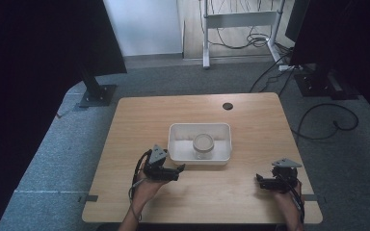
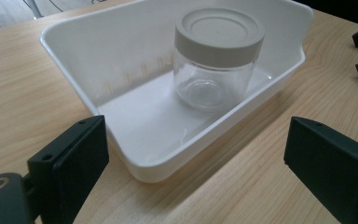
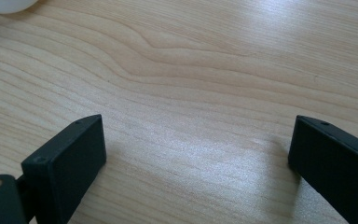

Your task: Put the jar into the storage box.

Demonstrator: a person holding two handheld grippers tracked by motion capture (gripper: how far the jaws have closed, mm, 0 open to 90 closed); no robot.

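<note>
sitting upright in the white tray (image 2: 98, 60), the clear jar (image 2: 214, 79) looks light, rigid, slippery — best gripped below its lid (image 2: 220, 32); both grippers gape wide, empty.

White tray (image 3: 4, 4) — cropped to a corner by the top edge, jar (image 1: 204, 146) contents unclear

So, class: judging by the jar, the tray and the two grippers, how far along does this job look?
Barely begun, it seems. Done: the lidded jar stands upright inside the white tray on the table. In hand: nothing; the left gripper, open, points at the tray's near corner, and the right gripper is open over bare wood. Left: any handling of the jar; its lid is on.
</note>
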